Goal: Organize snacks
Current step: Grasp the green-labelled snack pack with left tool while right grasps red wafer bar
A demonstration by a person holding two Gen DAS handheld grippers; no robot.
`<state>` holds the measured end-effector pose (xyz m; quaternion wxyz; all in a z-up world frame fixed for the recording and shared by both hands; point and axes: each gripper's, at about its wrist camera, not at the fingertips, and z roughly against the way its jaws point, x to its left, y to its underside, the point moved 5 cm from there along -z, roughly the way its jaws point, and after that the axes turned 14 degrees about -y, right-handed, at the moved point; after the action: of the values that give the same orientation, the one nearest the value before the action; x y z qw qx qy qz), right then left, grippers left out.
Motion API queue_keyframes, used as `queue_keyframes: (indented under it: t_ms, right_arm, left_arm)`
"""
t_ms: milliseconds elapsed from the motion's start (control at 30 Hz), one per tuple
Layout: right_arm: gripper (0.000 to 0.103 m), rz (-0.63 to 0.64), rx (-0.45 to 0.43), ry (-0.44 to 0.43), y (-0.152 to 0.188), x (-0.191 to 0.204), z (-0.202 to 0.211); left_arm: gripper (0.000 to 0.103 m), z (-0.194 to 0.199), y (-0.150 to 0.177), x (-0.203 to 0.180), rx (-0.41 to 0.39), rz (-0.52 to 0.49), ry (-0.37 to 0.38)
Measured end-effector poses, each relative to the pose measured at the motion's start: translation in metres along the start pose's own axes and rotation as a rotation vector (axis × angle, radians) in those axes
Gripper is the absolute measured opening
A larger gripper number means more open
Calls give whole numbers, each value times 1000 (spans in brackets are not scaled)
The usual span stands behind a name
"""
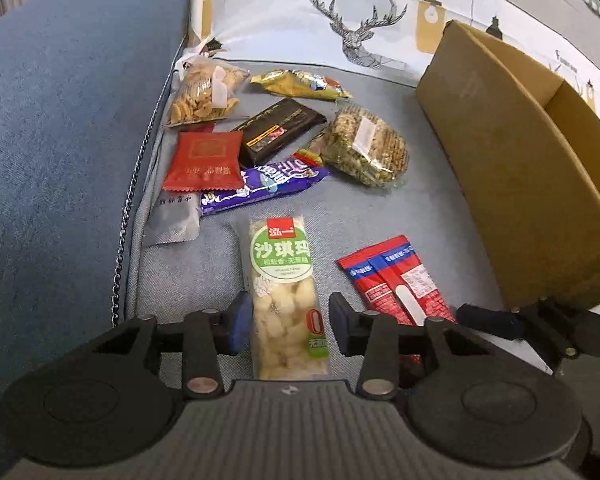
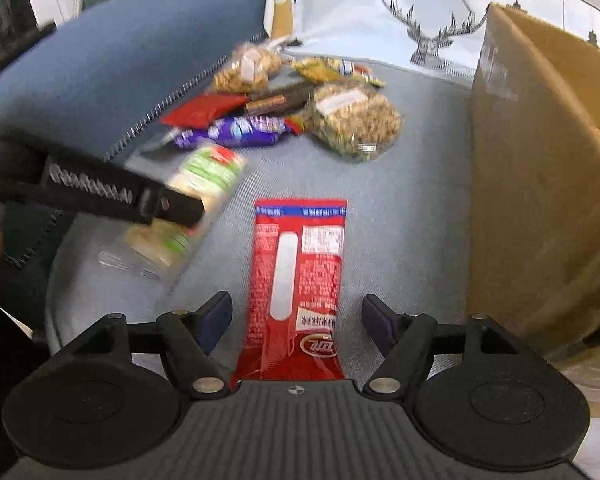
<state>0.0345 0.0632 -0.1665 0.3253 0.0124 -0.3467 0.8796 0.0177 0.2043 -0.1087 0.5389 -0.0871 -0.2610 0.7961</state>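
My left gripper [image 1: 286,326] is open, with its fingers on either side of a clear sachima pack with a green label [image 1: 286,300] lying on the grey-blue cushion. My right gripper [image 2: 296,320] is open, with its fingers on either side of a red snack packet [image 2: 296,280]. The red packet also shows in the left wrist view [image 1: 396,280], with the right gripper's finger [image 1: 488,320] beside it. In the right wrist view the left gripper [image 2: 148,200] crosses over the blurred sachima pack [image 2: 196,196].
An open cardboard box [image 1: 532,168] stands at the right. A pile of snacks lies at the back: a red packet [image 1: 204,162], a purple bar [image 1: 260,186], a dark bar [image 1: 280,128], two clear bags of crackers [image 1: 366,146], a yellow packet [image 1: 300,84]. A blue armrest [image 1: 60,120] rises at the left.
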Motion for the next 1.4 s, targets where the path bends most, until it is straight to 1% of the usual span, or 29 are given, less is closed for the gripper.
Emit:
queue_keyframes:
  t_ms: [67, 133, 167, 200, 267, 300, 333, 367, 400, 533, 633, 667, 733, 800, 933, 1400]
  right_arm:
    - [73, 42, 0, 21, 0, 4, -2]
    - [63, 65, -5, 22, 0, 7, -2]
    - [51, 73, -7, 21, -1, 8, -1]
    - [48, 78, -9, 19, -1, 8, 1]
    - [45, 69, -11, 15, -1, 7, 4]
    - [44, 62, -12, 16, -1, 6, 5]
    - [44, 55, -14, 19, 0, 5, 7]
    - [43, 47, -18, 20, 0, 5, 10]
    - [43, 41, -20, 19, -1, 5, 11]
    - [43, 30, -19, 19, 1, 6, 20]
    - [44, 34, 3, 30, 5, 6, 21]
    - [44, 32, 12, 29, 5, 6, 19]
    - [45, 21, 31, 23, 8, 4, 16]
    - [49, 22, 30, 21, 9, 4, 14]
    - [50, 28, 26, 22, 9, 5, 14]
    - [51, 43, 22, 22, 11, 5, 16]
  left_arm:
    - [56, -6, -1, -2, 19, -3, -5]
    - [56, -12, 0, -6, 40, -19, -10]
    - [57, -14, 1, -7, 47, -24, -15]
    - [56, -16, 1, -8, 53, -27, -19]
    - [56, -19, 1, -9, 62, -30, -24]
    - [54, -19, 2, -9, 64, -28, -26]
    - [50, -19, 2, -9, 63, -27, -26]
    - [43, -19, 2, -9, 63, -25, -23]
    - [40, -18, 2, -9, 64, -22, -14]
    - [40, -10, 5, -12, 76, -41, 55]
    - [40, -5, 9, -17, 89, -72, 113]
    - [40, -5, 11, -19, 96, -85, 119]
    - [40, -6, 13, -23, 104, -110, 101]
    - [40, -6, 13, -26, 102, -120, 90]
    - [42, -7, 12, -27, 101, -127, 84]
    - [43, -6, 12, -25, 102, -130, 80]
